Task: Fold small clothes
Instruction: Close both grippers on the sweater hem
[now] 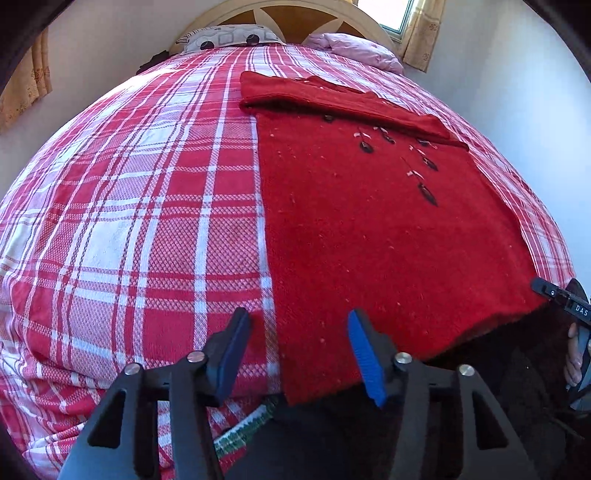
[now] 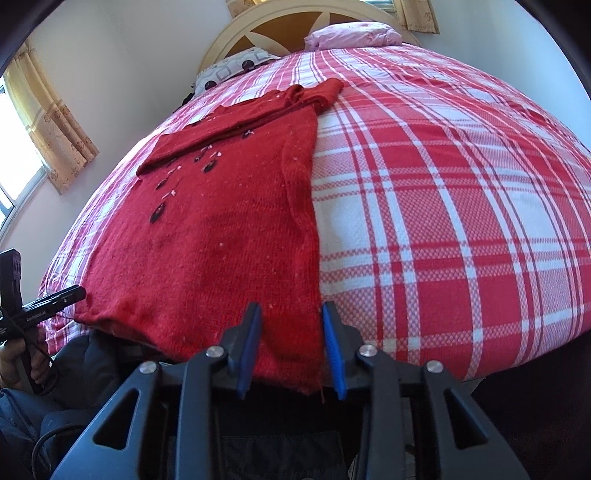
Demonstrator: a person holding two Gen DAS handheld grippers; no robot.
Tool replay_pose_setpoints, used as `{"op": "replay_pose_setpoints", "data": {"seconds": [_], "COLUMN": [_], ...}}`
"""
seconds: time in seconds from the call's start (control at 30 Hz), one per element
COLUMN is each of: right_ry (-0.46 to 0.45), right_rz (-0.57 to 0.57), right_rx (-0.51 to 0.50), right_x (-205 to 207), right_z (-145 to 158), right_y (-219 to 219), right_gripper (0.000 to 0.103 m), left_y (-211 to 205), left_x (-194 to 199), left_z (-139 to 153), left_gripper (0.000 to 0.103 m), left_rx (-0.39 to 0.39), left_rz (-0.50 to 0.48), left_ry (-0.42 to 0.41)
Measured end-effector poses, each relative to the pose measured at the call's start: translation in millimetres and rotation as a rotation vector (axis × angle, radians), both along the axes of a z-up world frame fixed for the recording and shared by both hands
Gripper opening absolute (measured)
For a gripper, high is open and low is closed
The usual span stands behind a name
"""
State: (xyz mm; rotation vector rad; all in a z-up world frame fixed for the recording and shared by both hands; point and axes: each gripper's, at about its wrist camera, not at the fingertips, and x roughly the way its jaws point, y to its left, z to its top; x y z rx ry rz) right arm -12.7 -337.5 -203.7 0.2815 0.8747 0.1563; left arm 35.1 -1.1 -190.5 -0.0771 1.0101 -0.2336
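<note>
A red knitted sweater [image 1: 369, 229] with dark leaf embroidery lies flat on the plaid bed, sleeves folded across its chest, hem hanging at the near edge. My left gripper [image 1: 299, 354] is open, its jaws either side of the hem's left corner. In the right wrist view the sweater [image 2: 221, 236] lies left of centre. My right gripper [image 2: 291, 347] is open, its jaws either side of the hem's right corner. Neither grips the cloth. The right gripper shows at the left wrist view's right edge [image 1: 565, 299]; the left gripper shows at the right wrist view's left edge [image 2: 48, 302].
The red-and-white plaid bedspread [image 1: 129, 221] covers the bed. A patterned pillow [image 1: 229, 37] and a pink pillow [image 1: 351, 48] lie at the wooden headboard [image 2: 280, 26]. Walls and curtained windows flank the bed.
</note>
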Motion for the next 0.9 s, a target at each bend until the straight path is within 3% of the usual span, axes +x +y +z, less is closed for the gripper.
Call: {"op": "replay_pose_setpoints", "data": {"seconds": [0.43, 0.7, 0.8, 0.83, 0.9], "right_ry": [0.010, 0.022, 0.021, 0.020, 0.007], "right_rz": [0.003, 0.032, 0.042, 0.049, 0.065], "right_rx": [0.078, 0.091, 0.082, 0.082, 0.067], "right_x": [-4, -7, -7, -7, -8], "right_z": [-7, -6, -7, -7, -5], "right_y": [-8, -5, -3, -2, 2], "right_gripper": [0.027, 0.024, 0.014, 0.014, 0.012], "left_y": [-9, -6, -4, -4, -3], "left_x": [-4, -6, -6, -6, -7], "left_z": [-3, -3, -3, -3, -1], "left_gripper": [0.050, 0.047, 0.026, 0.008, 0.007], "left_rx": [0.059, 0.039, 0.036, 0.025, -0.011], "left_rz": [-0.025, -0.017, -0.017, -0.022, -0.044], "left_ry": [0.003, 0.016, 0.008, 0.007, 0.009]}}
